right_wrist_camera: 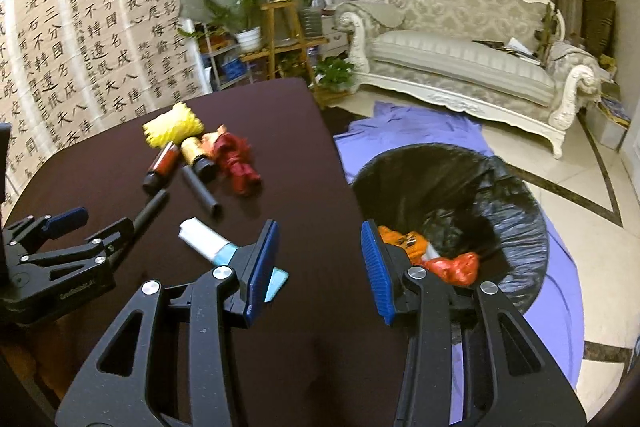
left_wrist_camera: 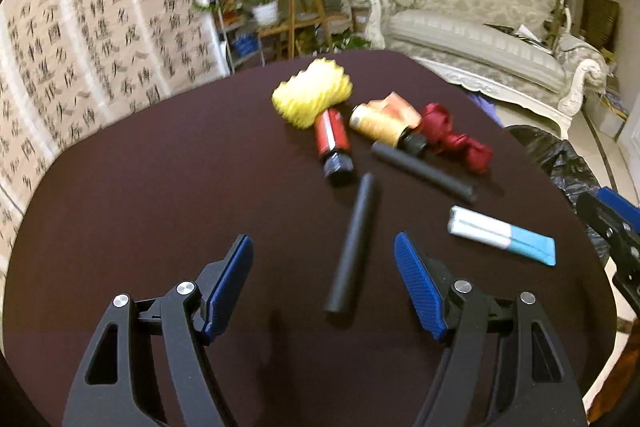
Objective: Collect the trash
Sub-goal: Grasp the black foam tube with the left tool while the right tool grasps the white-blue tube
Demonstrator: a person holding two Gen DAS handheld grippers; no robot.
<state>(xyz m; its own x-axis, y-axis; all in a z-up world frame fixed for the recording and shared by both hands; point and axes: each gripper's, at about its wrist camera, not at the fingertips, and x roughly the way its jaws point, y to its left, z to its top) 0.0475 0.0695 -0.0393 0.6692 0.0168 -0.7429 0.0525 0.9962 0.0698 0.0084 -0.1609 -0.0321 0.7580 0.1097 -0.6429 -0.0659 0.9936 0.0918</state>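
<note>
On the dark table [left_wrist_camera: 160,187], a black tube [left_wrist_camera: 352,247] lies at lower centre between the wide-spread left gripper [left_wrist_camera: 324,275]; the right gripper [right_wrist_camera: 320,259], also wide and holding nothing, seems to hover beside the bin [right_wrist_camera: 520,195].

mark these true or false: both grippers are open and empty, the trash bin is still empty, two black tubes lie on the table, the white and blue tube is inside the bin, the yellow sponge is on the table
1. Both the left gripper and the right gripper are open and empty. True.
2. The trash bin is empty. False: orange and red wrappers lie in it.
3. Two black tubes lie on the table. True: one near the left gripper, another further back.
4. The white and blue tube is inside the bin. False: it lies on the table.
5. The yellow sponge is on the table. True.
</note>
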